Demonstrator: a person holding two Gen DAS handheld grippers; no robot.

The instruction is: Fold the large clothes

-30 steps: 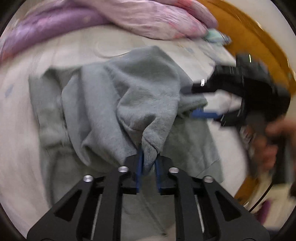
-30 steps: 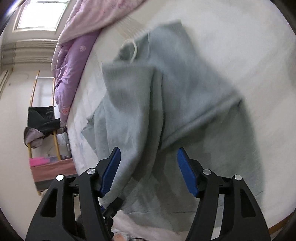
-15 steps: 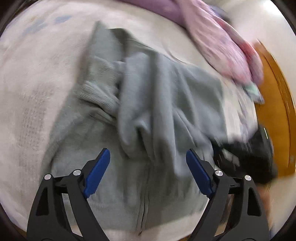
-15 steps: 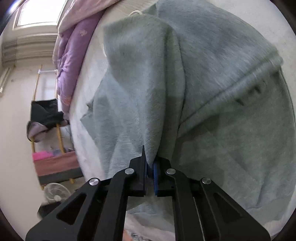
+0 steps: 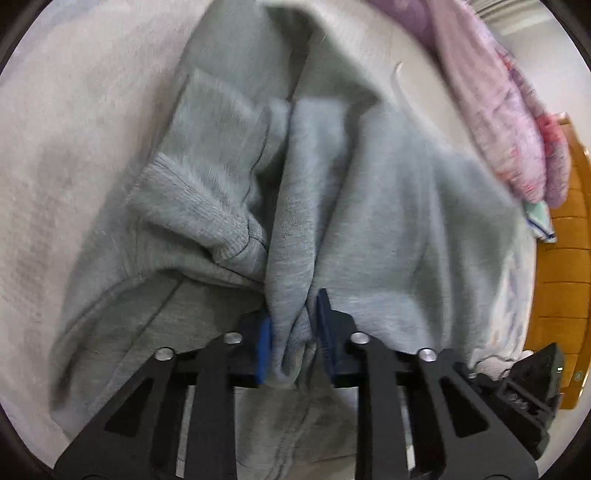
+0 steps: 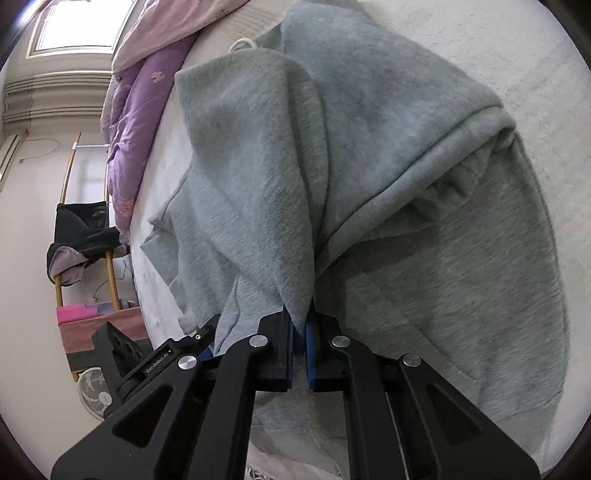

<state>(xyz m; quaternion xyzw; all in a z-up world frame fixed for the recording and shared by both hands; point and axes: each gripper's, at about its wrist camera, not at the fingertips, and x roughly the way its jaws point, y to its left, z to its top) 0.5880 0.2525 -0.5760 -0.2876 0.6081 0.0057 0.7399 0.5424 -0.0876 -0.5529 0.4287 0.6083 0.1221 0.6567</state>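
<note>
- The grey sweatshirt lies spread and rumpled on a pale bedsheet; one ribbed cuff is bunched on top of its body, left of a raised ridge of cloth; a white drawstring shows at its far end, toward the bedding
- The left gripper points steeply down at the garment; its blue pads are closing, with a thick fold of the sweatshirt between them, and the cloth rises from them in a taut ridge
- The right gripper is clamped nearly tight on a thin edge of the same sweatshirt; the cloth fans up and away from its pads in a drawn peak, and the rest drapes to the right over a folded sleeve
- The two grippers are near each other at the near edge of the garment; the left one's black body shows at lower left in the right wrist view
- A pink and purple quilt is heaped along the far side of the bed; a wooden frame borders the bed at right
- Beyond the bed, in the right wrist view: a wooden rack hung with dark clothes; a small white fan on the floor; a bright window
</note>
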